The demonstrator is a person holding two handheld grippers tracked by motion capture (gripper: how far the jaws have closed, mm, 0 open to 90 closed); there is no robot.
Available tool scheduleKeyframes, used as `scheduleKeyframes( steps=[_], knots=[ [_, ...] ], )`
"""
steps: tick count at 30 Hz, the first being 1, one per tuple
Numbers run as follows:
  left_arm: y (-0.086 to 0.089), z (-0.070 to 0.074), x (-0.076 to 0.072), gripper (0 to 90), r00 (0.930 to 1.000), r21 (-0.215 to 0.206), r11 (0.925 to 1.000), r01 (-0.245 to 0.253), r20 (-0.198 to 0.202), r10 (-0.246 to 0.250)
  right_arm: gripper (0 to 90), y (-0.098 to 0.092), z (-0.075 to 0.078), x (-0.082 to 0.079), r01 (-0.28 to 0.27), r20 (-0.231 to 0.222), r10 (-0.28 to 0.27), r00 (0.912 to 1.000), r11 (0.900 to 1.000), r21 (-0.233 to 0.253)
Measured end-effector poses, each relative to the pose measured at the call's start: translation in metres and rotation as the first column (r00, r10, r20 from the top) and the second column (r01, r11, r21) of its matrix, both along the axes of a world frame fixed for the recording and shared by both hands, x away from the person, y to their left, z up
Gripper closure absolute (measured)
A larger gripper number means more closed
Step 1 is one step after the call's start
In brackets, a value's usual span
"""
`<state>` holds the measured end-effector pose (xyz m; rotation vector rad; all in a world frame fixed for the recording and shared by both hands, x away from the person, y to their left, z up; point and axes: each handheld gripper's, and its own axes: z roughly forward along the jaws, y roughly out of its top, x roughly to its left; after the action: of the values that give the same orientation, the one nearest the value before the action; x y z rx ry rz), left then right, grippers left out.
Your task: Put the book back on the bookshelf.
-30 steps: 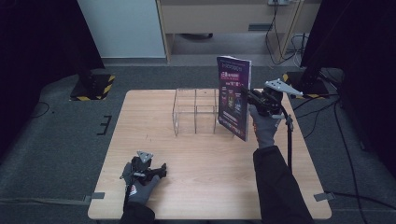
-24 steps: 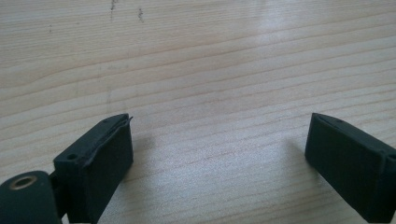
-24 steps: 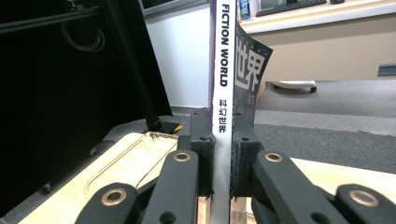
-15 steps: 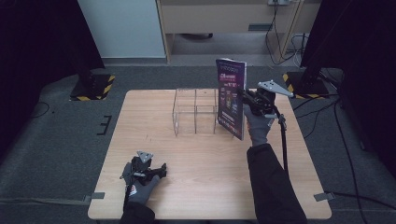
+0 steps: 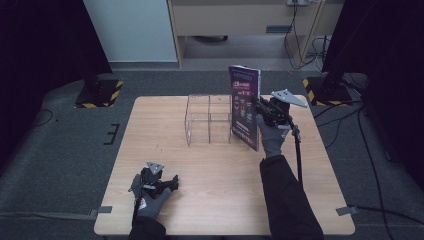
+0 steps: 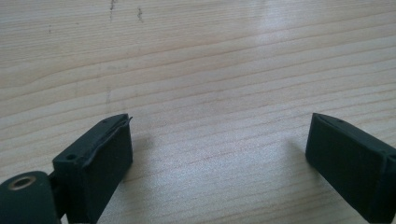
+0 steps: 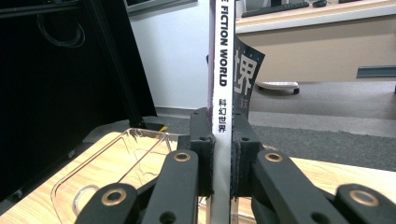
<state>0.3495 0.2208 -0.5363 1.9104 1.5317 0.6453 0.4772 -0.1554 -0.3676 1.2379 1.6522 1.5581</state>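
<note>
High view: the right tongs pinch a magazine by its spine edge and hold it upright, long axis vertical, just beside the right wall of a clear plastic divided organizer at the far middle of the wooden surface. From the tongs, the organizer lies to the person's left, so any move to slot the magazine in would, by the look of it, run leftward and down. The left tongs rest low at the near left of the surface, well apart from both things; the right hand is plainly the nearer.

Left gripper view: the left tongs stand spread wide over bare wood grain, nothing between them.

Right gripper view: the right tongs are pressed on the magazine, its white spine lettered "FICTION WORLD" rising straight up between the jaws. The organizer sits low to the left, its open top facing up, lower than the magazine's held edge. Whether the magazine's bottom touches the surface cannot be told.
</note>
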Motion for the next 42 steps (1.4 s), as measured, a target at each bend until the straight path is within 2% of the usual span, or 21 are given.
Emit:
scheduleKeyframes(
  steps=[10, 17, 23, 27, 31, 42],
  knots=[
    [0.0, 0.0, 0.0, 6.4, 1.0, 0.0, 1.0, 0.0, 0.0, 0.0, 82.8, 0.003, -0.01, -0.006, 0.001, -0.004, -0.001, 1.0, 1.0, -0.019],
    [0.0, 0.0, 0.0, 6.3, 1.0, 0.001, 1.0, 0.0, 0.0, 0.0, 82.5, 0.003, -0.01, -0.011, -0.003, -0.021, 0.002, 0.9998, 0.999, -0.045],
    [0.0, 0.0, 0.0, 6.1, 1.0, 0.003, 1.0, 0.001, 0.0, -0.001, 82.1, -0.005, -0.009, -0.018, -0.022, -0.069, 0.018, 0.9974, 0.998, -0.051],
    [0.0, 0.0, 0.0, 6.1, 1.0, 0.003, 1.0, 0.0, 0.0, 0.0, 81.6, -0.01, -0.008, -0.025, -0.036, -0.09, 0.029, 0.9956, 0.996, -0.081],
    [0.0, 0.0, 0.0, 6.1, 1.0, 0.003, 1.0, 0.0, 0.0, 0.0, 81.0, -0.018, -0.009, -0.032, -0.049, -0.117, 0.038, 0.9924, 0.995, -0.084],
    [0.0, 0.0, 0.0, 6.0, 1.0, 0.005, 1.0, -0.001, 0.001, 0.001, 79.6, -0.036, -0.021, -0.054, -0.077, -0.174, 0.057, 0.9832, 0.991, -0.112]
  ],
)
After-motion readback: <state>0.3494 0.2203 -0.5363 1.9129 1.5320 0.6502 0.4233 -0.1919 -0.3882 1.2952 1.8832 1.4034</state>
